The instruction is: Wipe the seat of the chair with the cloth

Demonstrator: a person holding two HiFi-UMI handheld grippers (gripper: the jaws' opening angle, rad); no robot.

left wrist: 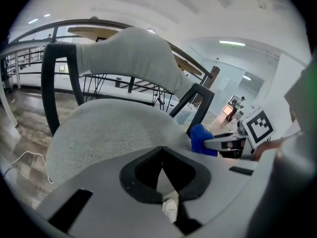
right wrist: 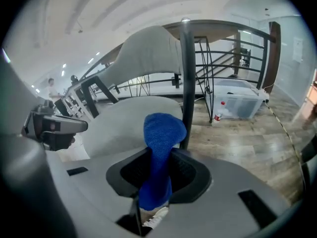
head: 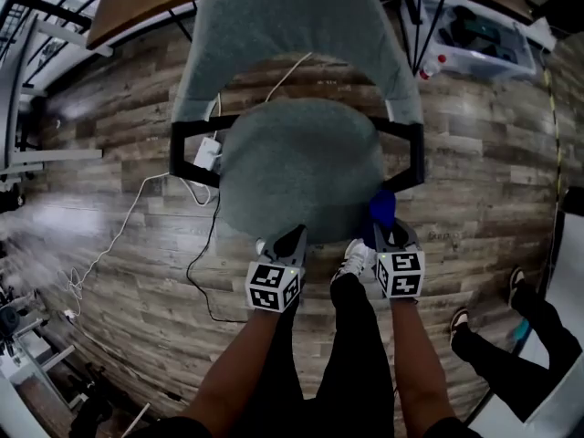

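Note:
A chair with a round grey seat (head: 301, 167) and a curved grey backrest (head: 292, 26) stands straight in front of me. My right gripper (head: 388, 231) is at the seat's near right edge, shut on a blue cloth (head: 383, 208). In the right gripper view the cloth (right wrist: 161, 138) sticks up out of the right gripper (right wrist: 157, 172), beside the black armrest post (right wrist: 187, 83). My left gripper (head: 290, 240) is at the seat's near edge, shut and holding nothing. In the left gripper view this gripper (left wrist: 162, 165) points over the seat (left wrist: 109, 133), with the cloth (left wrist: 202, 139) off to its right.
A white cable and adapter (head: 208, 153) lie on the wooden floor left of the chair. A wooden tabletop (head: 137, 7) is behind it. A clear plastic bin (head: 479, 39) and a bottle (head: 429, 69) sit at the back right. Another person's legs (head: 511, 336) stand at the right.

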